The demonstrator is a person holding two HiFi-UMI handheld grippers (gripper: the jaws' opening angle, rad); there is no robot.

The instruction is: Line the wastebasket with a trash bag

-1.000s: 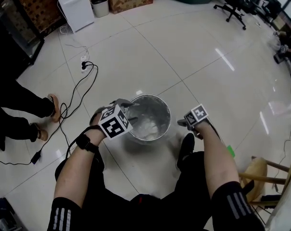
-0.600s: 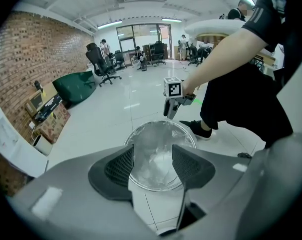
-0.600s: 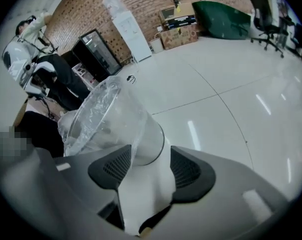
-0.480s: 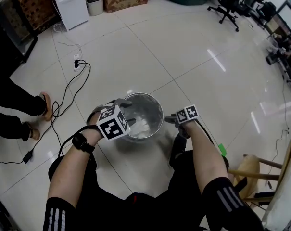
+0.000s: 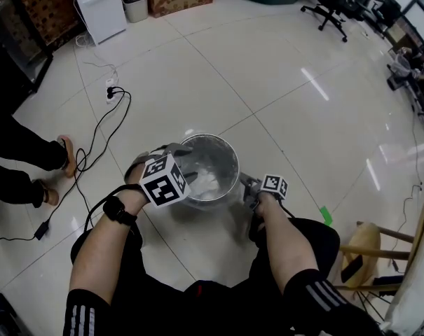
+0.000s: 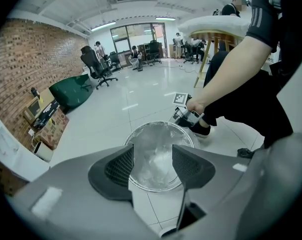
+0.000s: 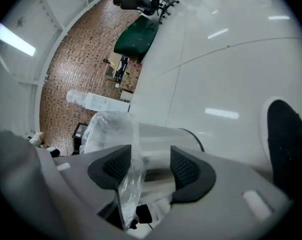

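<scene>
Down on the white tiled floor (image 5: 289, 96), right in front of me, sits the round metal wastebasket (image 5: 237, 165), and a clear trash bag (image 5: 208, 177) is already inside it, crumpled against the wall and bottom.

Left gripper (image 5: 186, 163) hangs at the basket's left rim. In the left gripper view its jaws stand wide apart, clamping nothing, and I'm looking between them straight into the lined wastebasket (image 6: 163, 123), bag film (image 6: 155, 159) shining inside.

Right gripper (image 5: 248, 186) is low at the basket's right side, just beside the wall. In the right gripper view its jaws are also spread. A loose flap of the bag (image 7: 111, 129) billows over the rim and trails down along the left pad (image 7: 113, 166), not pinched, with the basket's steel wall (image 7: 165, 136) behind it.

Off to my left, a black cable (image 5: 103, 128) snakes across the tiles near someone's sandalled foot (image 5: 66, 154).
</scene>
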